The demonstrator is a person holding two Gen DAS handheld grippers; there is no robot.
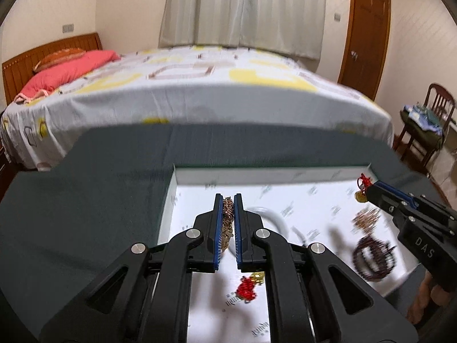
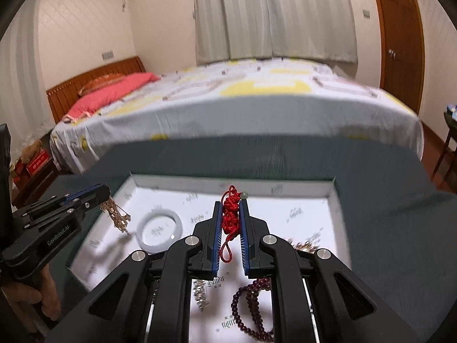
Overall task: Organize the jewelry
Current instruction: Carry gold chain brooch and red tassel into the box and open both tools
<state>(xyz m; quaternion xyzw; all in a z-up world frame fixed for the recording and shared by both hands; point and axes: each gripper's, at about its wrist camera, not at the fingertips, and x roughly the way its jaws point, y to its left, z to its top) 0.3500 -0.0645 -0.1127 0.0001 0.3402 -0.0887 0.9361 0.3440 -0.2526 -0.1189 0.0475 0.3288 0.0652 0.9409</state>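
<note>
In the left wrist view, the left gripper [image 1: 228, 200] has its jaws closed on a gold chain [image 1: 227, 223]. The chain is pressed between the two blue pads and it hangs a little below them. The gripper is above a white tray [image 1: 257, 175], and the tray lies on a dark green surface [image 1: 85, 200]. Under the gripper, on the tray floor, there is a red knot charm [image 1: 246, 288] with a small gold piece beside it. A white bangle [image 1: 271, 214] is partly hidden behind the right finger. On the right side of the tray a dark bead bracelet [image 1: 374, 260] is seen, blurred. The right gripper [image 1: 368, 190] enters from the right edge, with a red cord at its tip.

In the right wrist view, the right gripper [image 2: 230, 203] has its jaws closed on a red cord [image 2: 230, 220]. The cord is bunched between the pads, and one loop of it hangs down. A small pale bead is at the top of the cord. Below, on the white tray [image 2: 228, 181], lies a dark bead bracelet [image 2: 251, 300], and a silver chain [image 2: 201, 294] is just beside it. The white bangle [image 2: 158, 230] lies flat on the left part of the tray. The left gripper [image 2: 104, 193] comes in from the left, and the gold chain [image 2: 117, 214] hangs from its tip above the tray. A bed [image 2: 257, 100] stands behind the surface [image 2: 400, 228].
</note>
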